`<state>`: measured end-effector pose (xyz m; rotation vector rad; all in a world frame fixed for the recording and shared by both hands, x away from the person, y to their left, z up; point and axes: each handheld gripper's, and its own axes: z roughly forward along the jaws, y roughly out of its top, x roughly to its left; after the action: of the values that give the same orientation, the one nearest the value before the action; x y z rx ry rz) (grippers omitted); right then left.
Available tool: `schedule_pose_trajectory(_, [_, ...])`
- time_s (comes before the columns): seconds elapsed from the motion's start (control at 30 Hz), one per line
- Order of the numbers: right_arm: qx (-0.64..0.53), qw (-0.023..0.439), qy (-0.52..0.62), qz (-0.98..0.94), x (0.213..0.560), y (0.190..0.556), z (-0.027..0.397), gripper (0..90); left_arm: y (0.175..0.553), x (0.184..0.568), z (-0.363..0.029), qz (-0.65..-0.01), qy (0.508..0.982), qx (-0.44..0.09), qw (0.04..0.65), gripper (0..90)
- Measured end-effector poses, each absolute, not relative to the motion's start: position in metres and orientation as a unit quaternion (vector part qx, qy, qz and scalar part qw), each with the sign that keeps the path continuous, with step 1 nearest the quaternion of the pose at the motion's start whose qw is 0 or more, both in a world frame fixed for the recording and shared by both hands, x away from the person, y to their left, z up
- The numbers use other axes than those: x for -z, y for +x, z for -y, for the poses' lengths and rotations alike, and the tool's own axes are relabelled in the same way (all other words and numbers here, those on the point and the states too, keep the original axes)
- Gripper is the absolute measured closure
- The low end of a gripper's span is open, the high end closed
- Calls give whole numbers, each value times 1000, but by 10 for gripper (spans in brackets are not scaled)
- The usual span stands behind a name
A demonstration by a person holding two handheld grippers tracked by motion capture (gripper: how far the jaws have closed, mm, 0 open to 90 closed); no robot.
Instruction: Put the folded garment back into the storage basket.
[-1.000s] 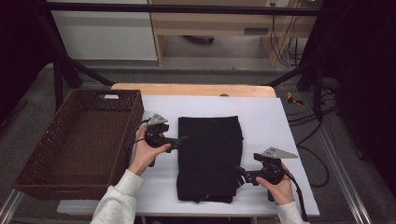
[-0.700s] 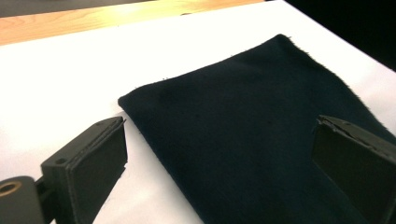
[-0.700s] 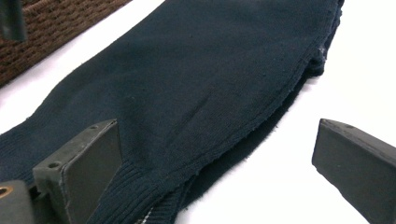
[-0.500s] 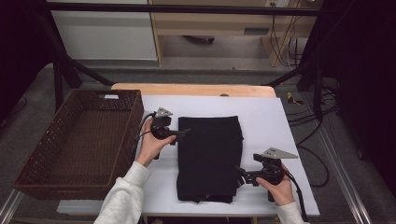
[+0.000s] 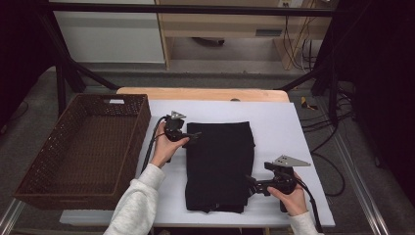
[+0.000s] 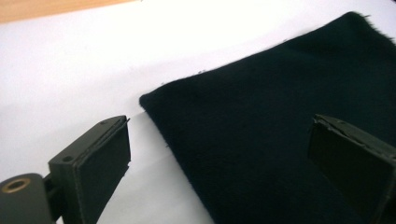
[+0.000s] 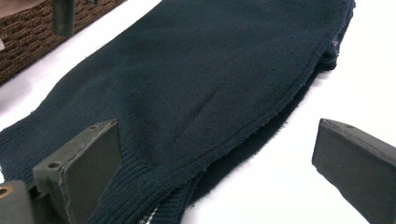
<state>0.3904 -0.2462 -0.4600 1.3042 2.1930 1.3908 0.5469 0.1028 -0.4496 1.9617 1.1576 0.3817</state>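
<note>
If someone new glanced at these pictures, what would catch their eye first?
Probably the folded dark garment lying in the middle of the white table. An open gripper sits at each side: the left gripper at its far left corner, the right gripper at its near right edge. A brown wicker basket stands to the left.

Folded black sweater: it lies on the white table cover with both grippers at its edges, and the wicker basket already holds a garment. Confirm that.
Not quite: the wicker basket is empty, as the high view shows. The black sweater does lie folded on the white table cover, with the left gripper and right gripper at its edges.
</note>
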Motion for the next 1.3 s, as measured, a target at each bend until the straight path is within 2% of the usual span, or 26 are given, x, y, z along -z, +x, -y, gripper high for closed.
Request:
schedule_pose_trajectory(0.2, [-471,117,447,-751,461,391,245,18,556,458,-105,-475,769,-160,397,98])
schedule_pose_trajectory(0.53, [-470,112,446,-754,461,389,242,18,565,467,-102,-480,769,-176,385,215])
schedule_pose_trajectory(0.7, [-466,109,445,-757,462,386,239,17,569,470,-99,-485,765,-165,390,281])
schedule_pose_trajectory(0.83, [-462,108,443,-760,463,383,238,16,573,474,-98,-491,769,-149,381,291])
schedule_pose_trajectory(1.3, [-448,100,463,-758,470,371,233,22,574,479,-94,-488,768,-136,391,586])
